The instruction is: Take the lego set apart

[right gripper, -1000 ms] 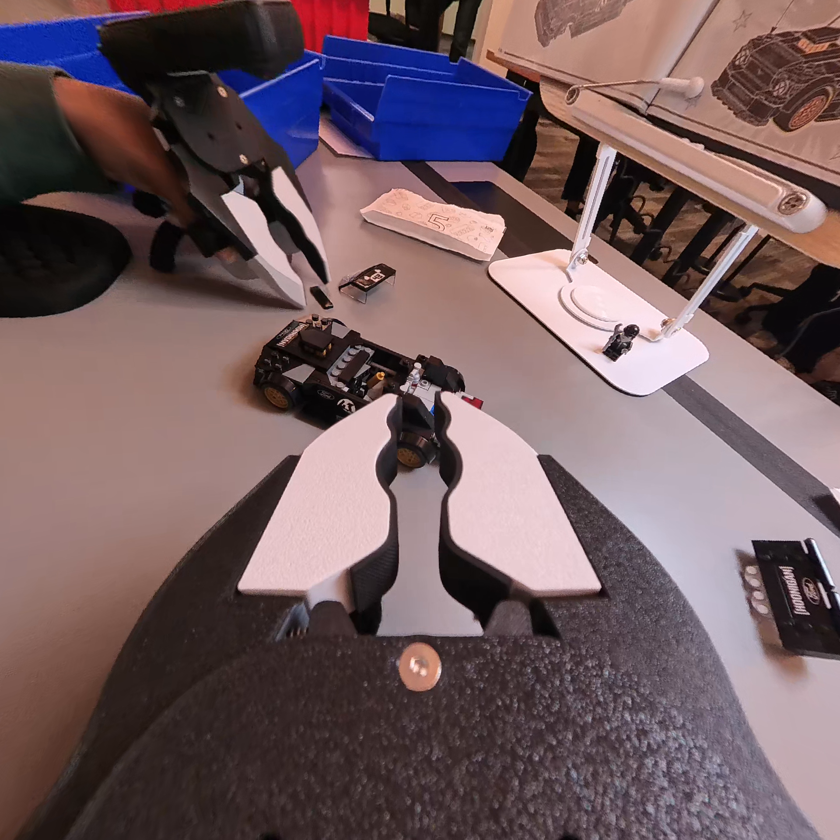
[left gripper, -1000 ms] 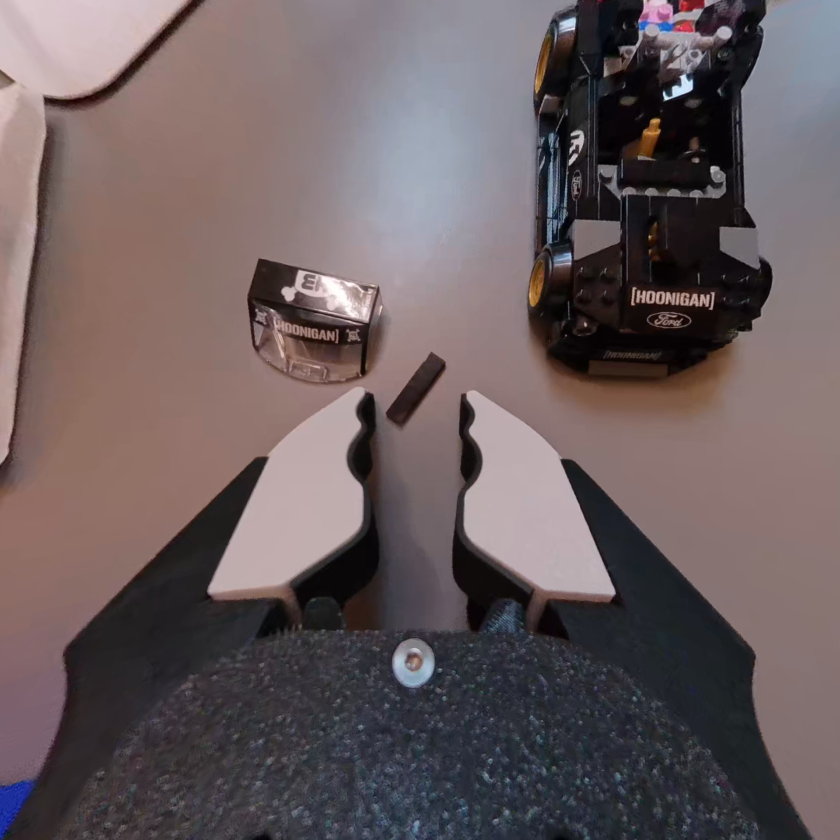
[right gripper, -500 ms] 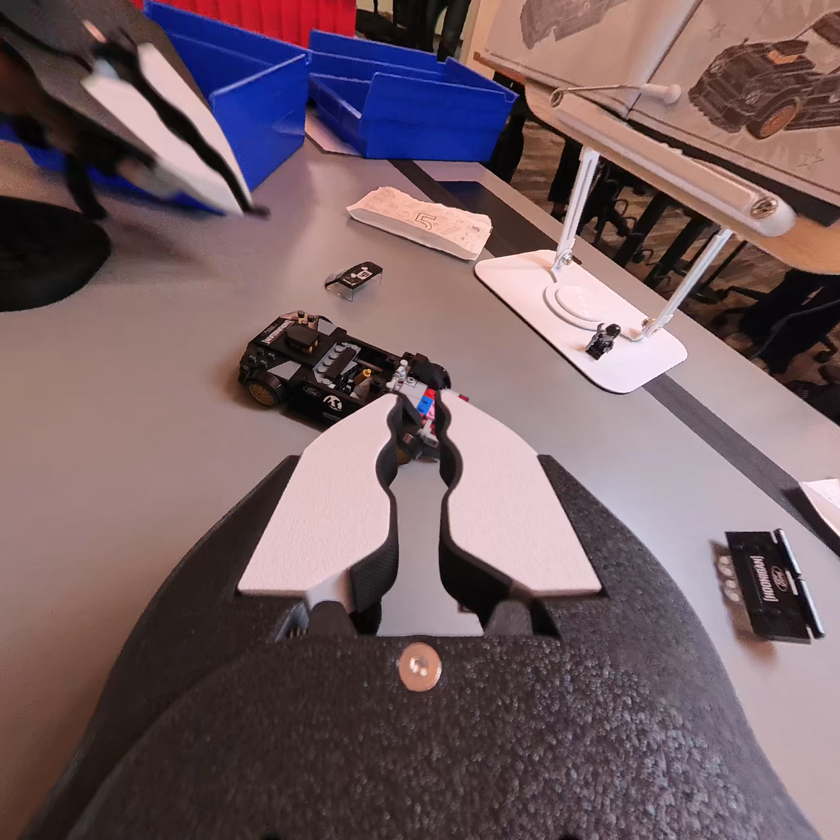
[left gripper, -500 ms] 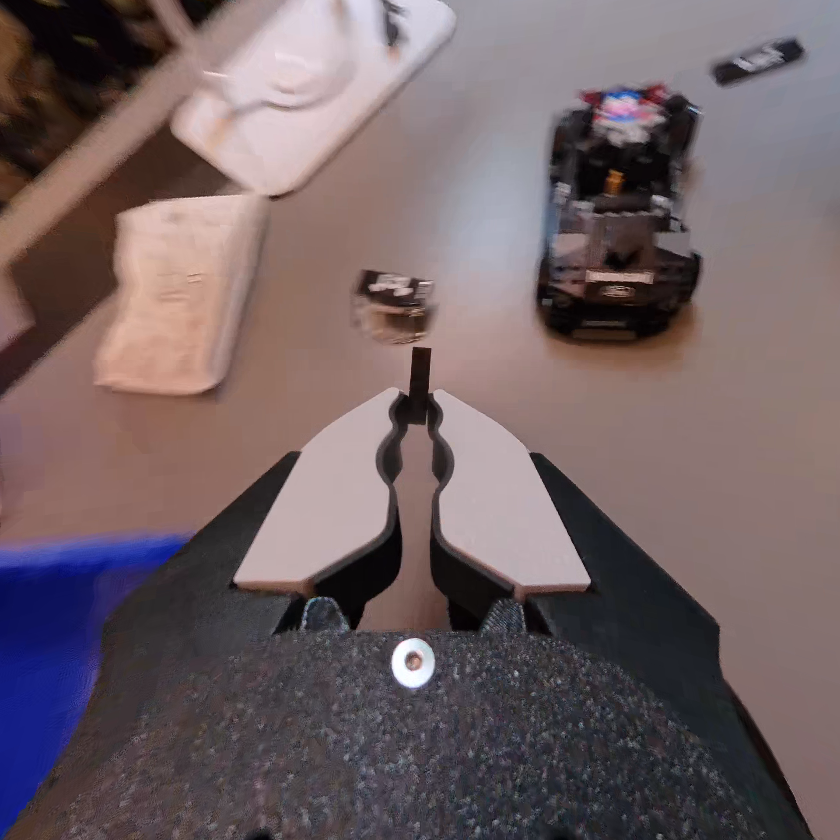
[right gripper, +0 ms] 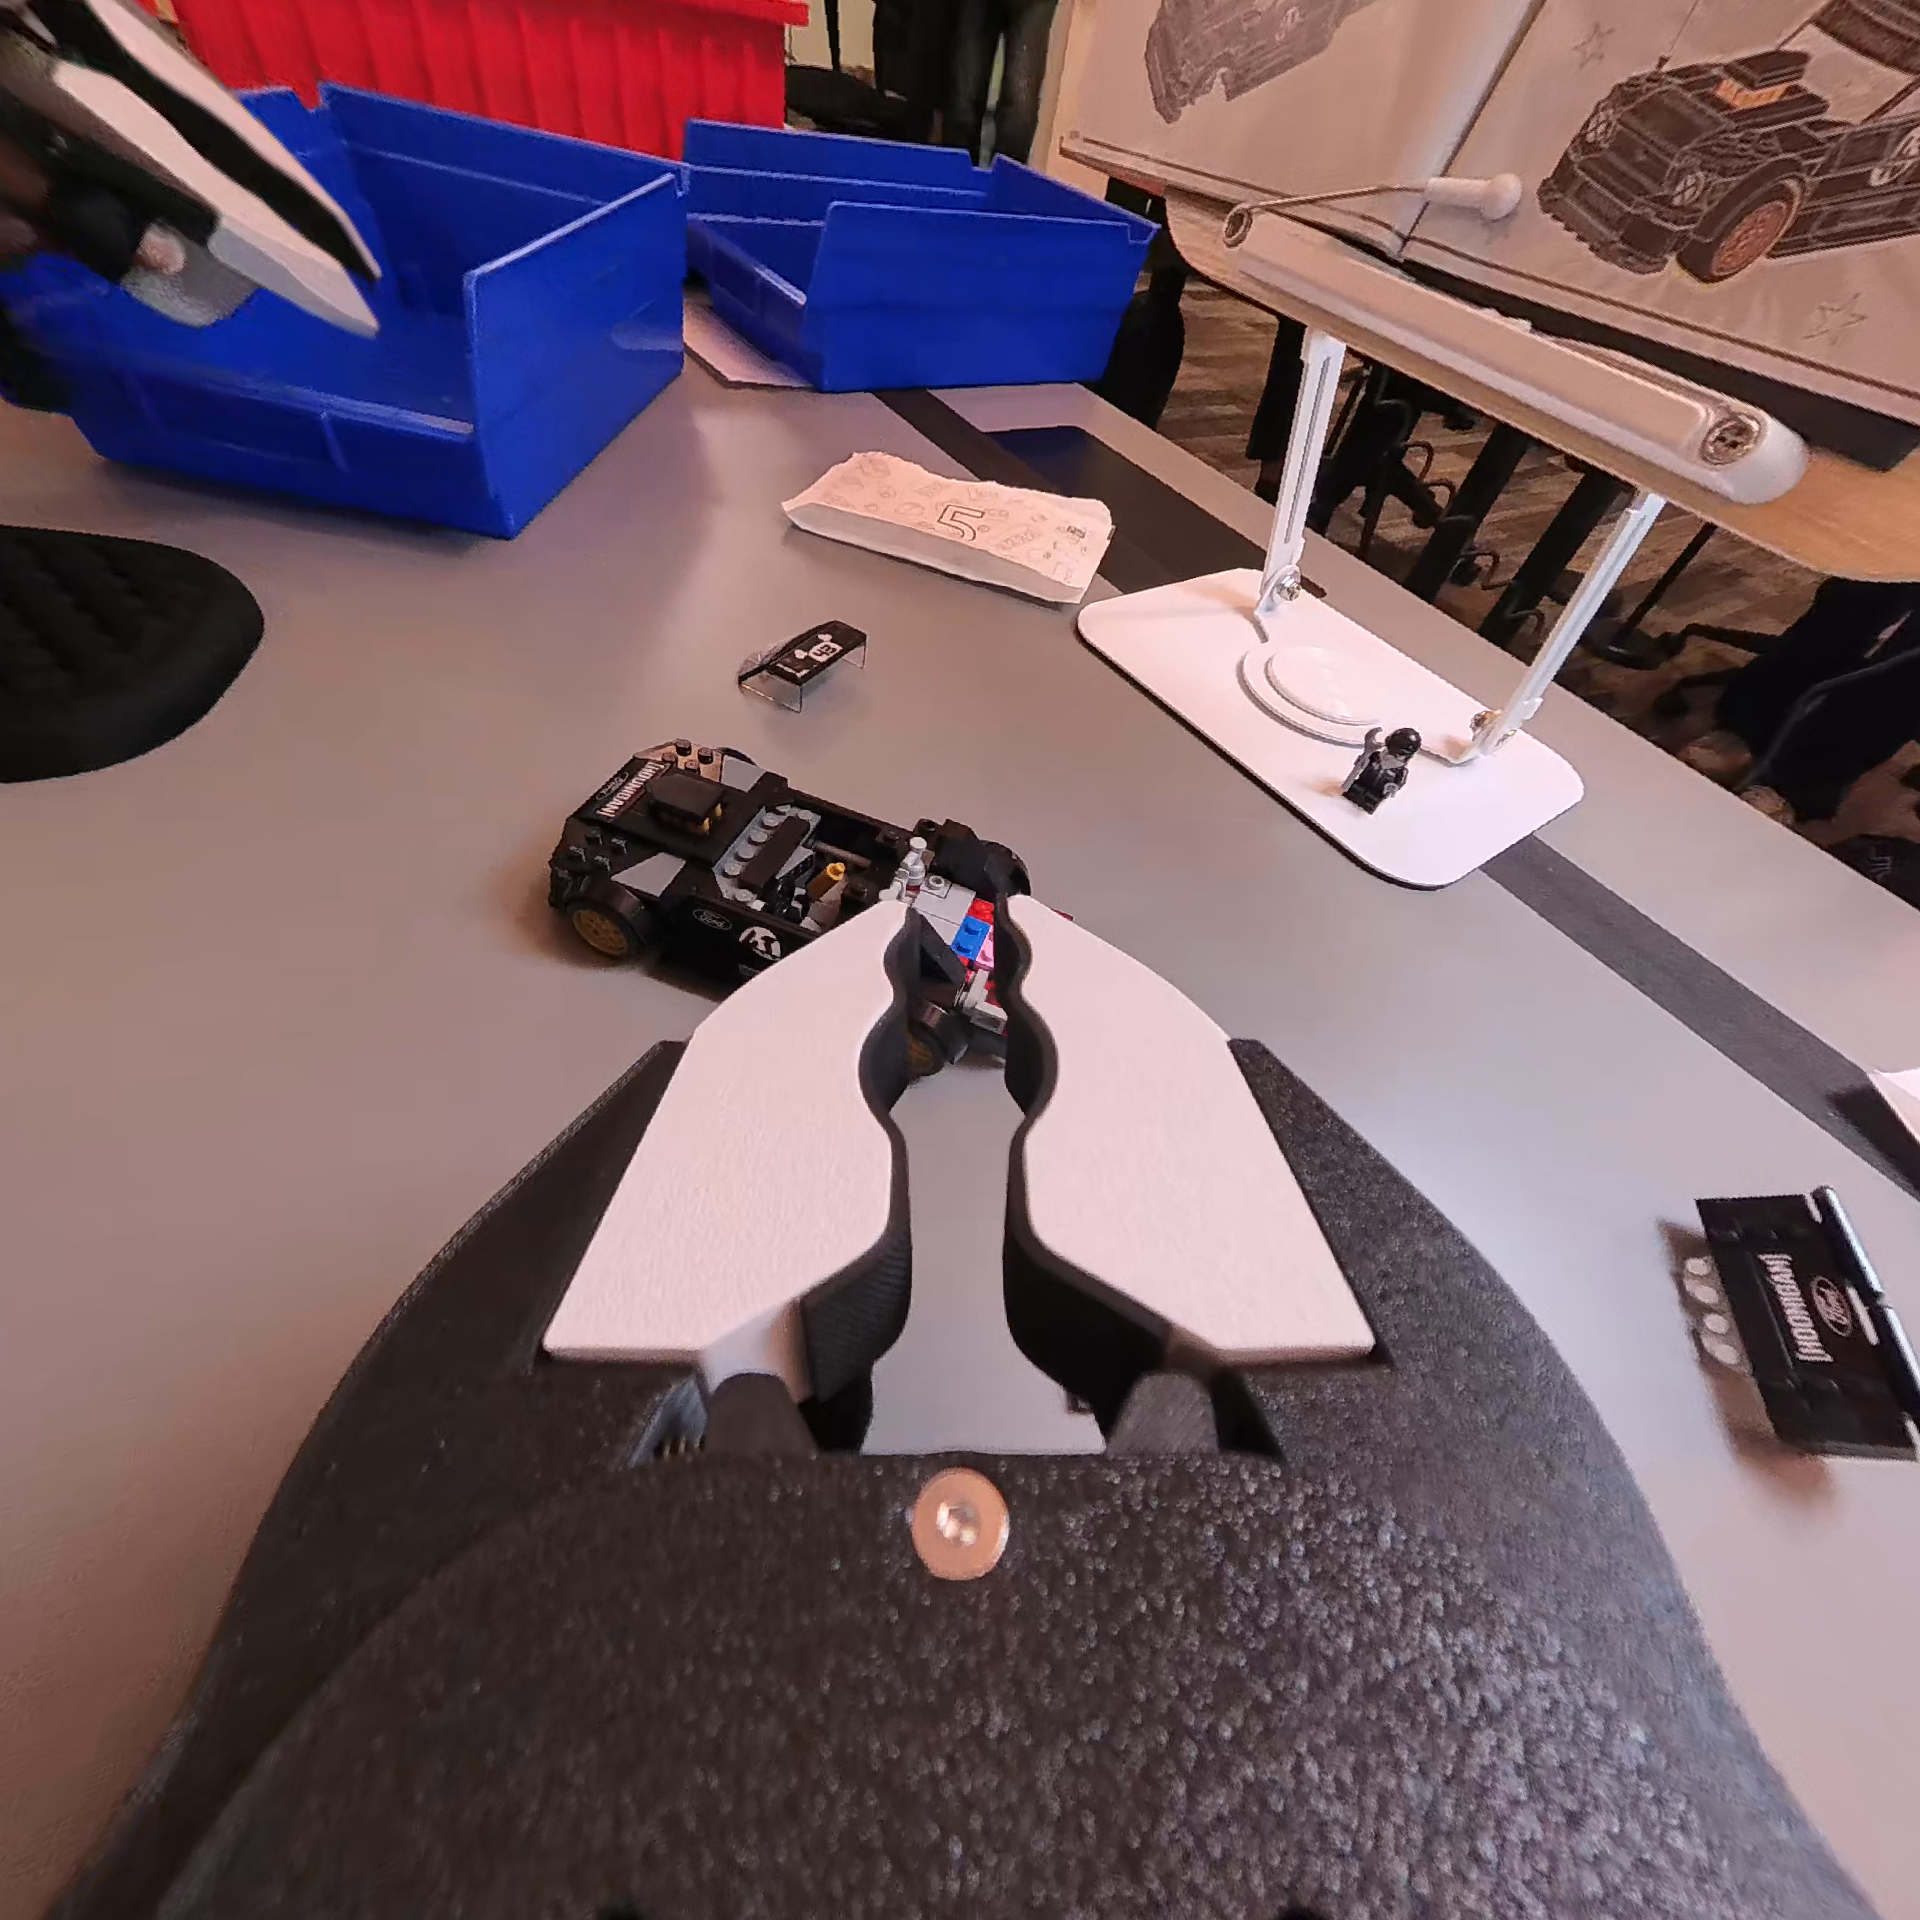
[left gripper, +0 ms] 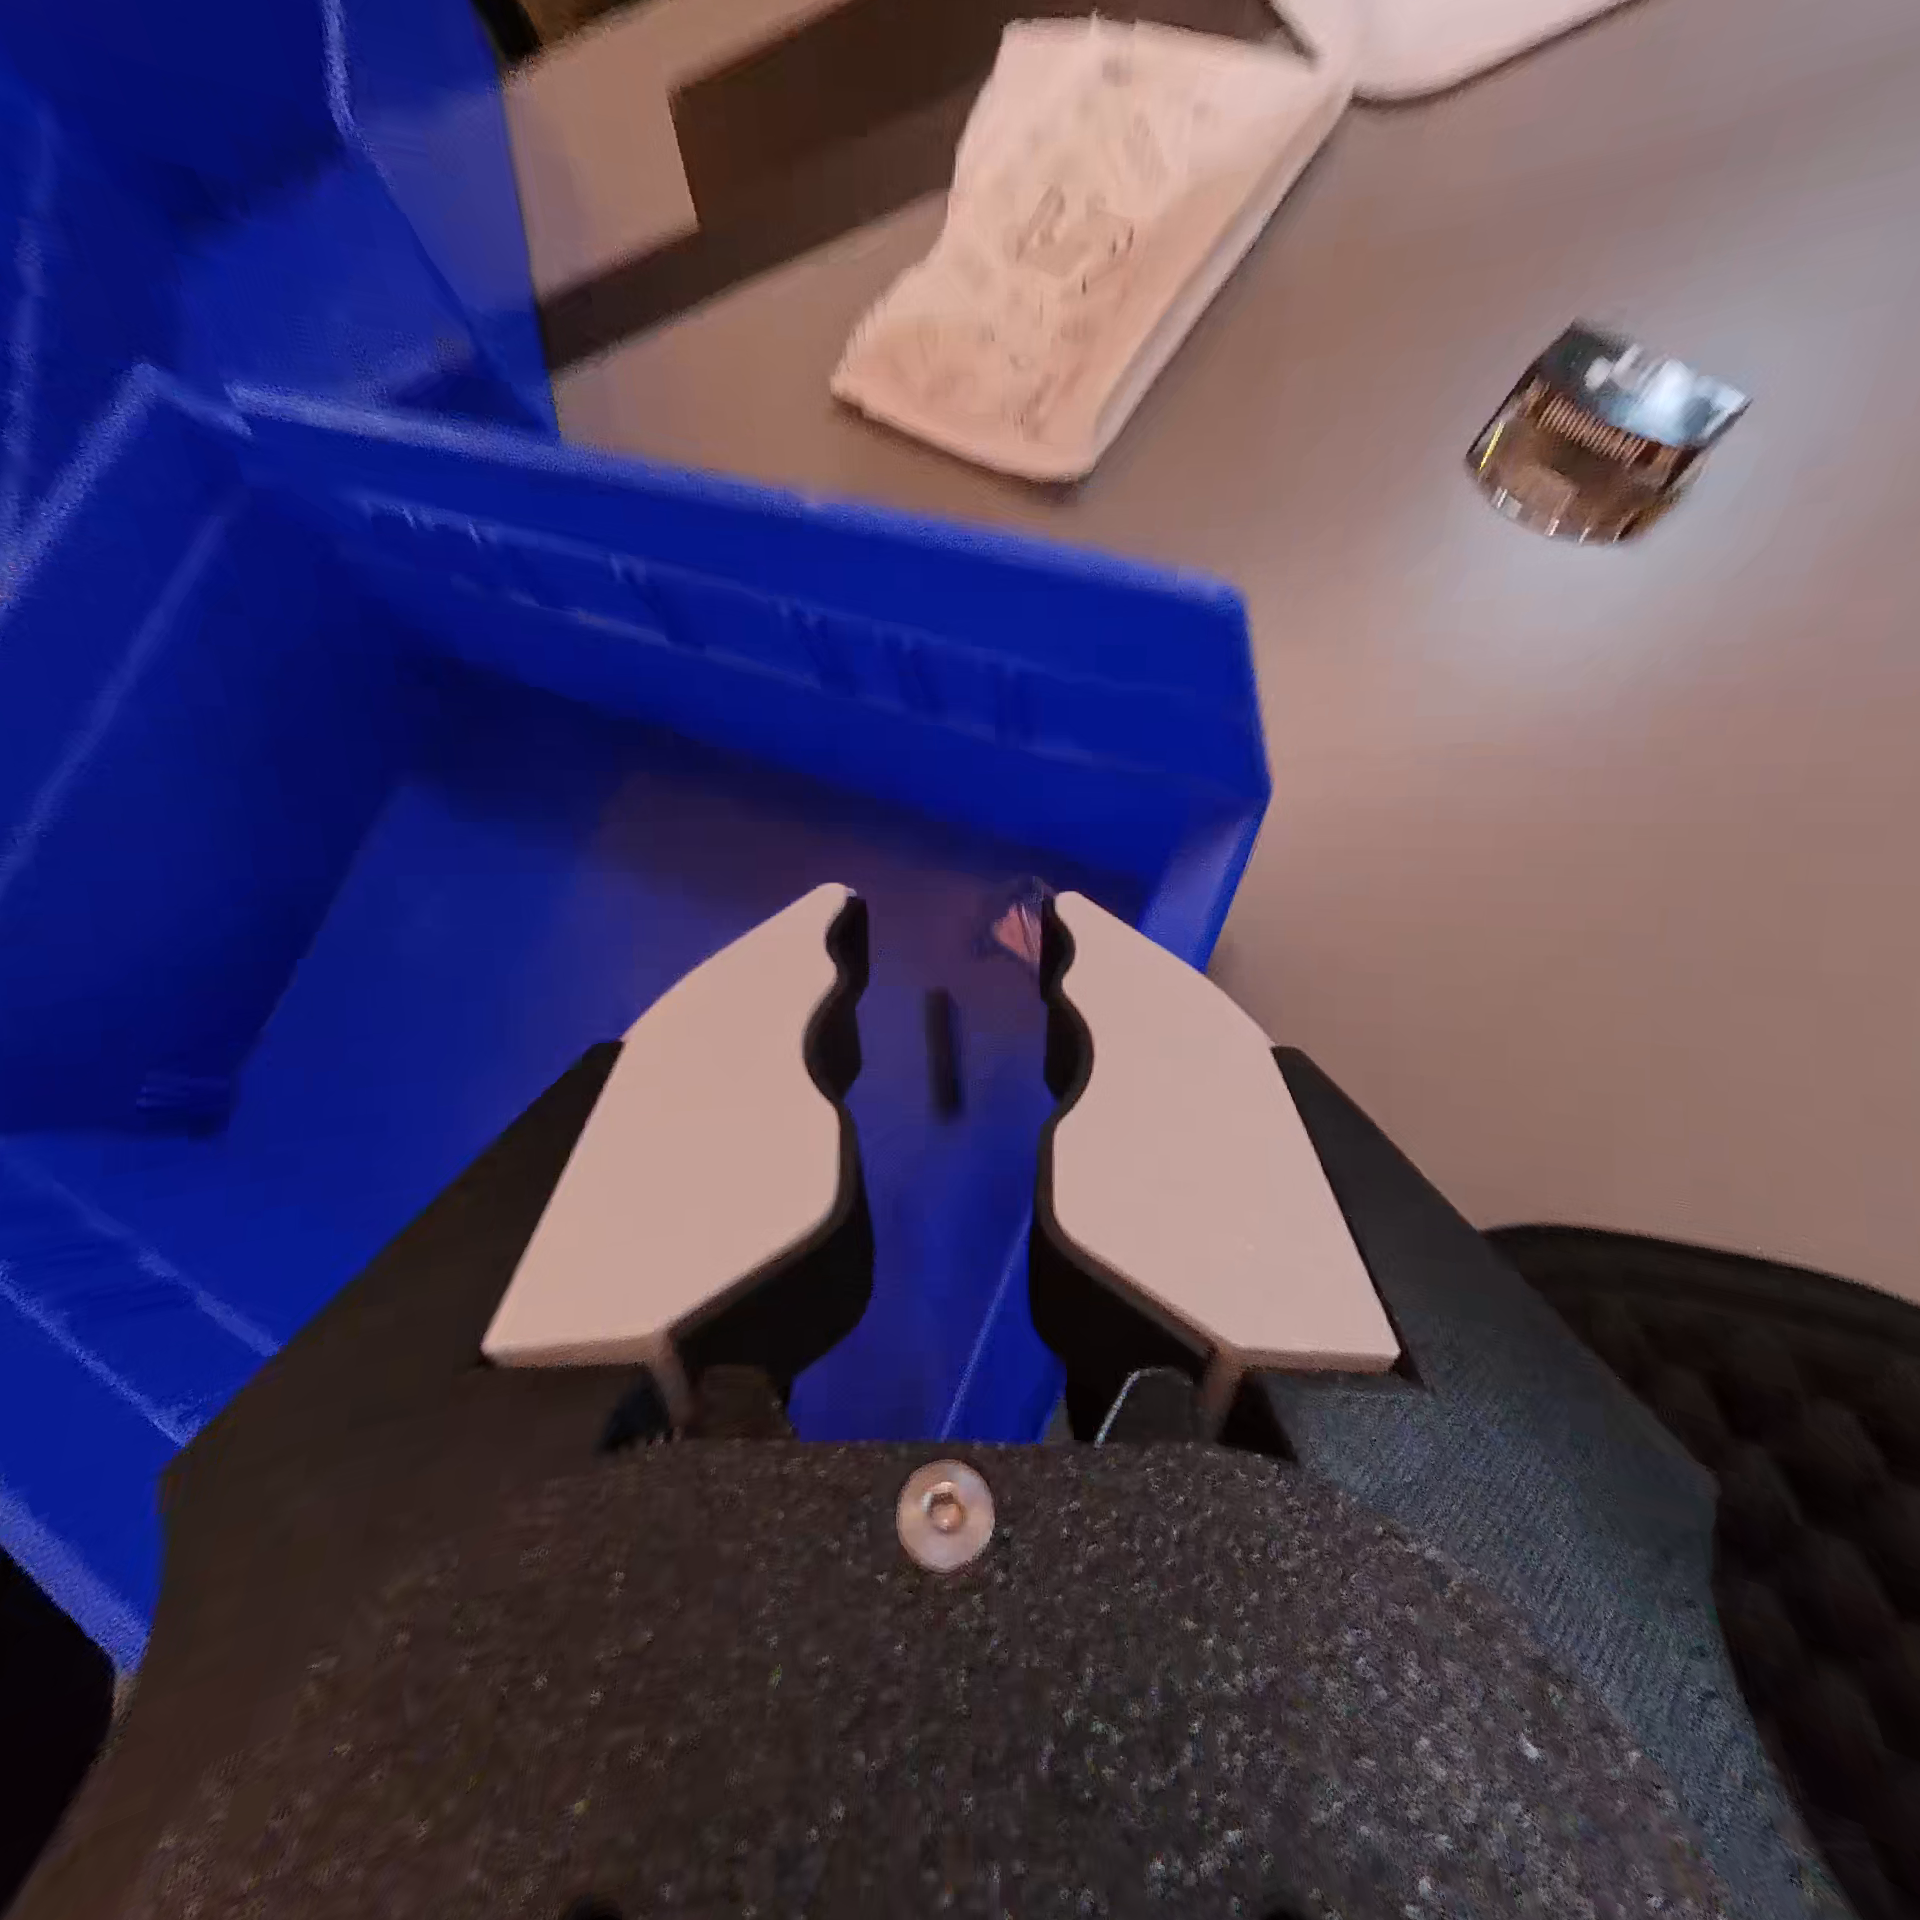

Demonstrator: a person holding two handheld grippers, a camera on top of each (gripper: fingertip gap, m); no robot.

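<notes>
Left gripper (left gripper: 948, 914) parted, empty, above bin (left gripper: 727, 665); piece (left gripper: 943, 1049) below. Right gripper (right gripper: 954, 914) half-open, empty, near car (right gripper: 748, 873): best gripped squarely.

White lettering ran along nose and flank of lego car (right gripper: 727, 873). Detached black plate (right gripper: 1808, 1330) bore white wordmark, oval emblem. Windshield piece (right gripper: 805, 665) had white print on black roof. Paper bag (right gripper: 951, 525) showed large printed character among doodles. Left wrist view: print blurred.
</notes>
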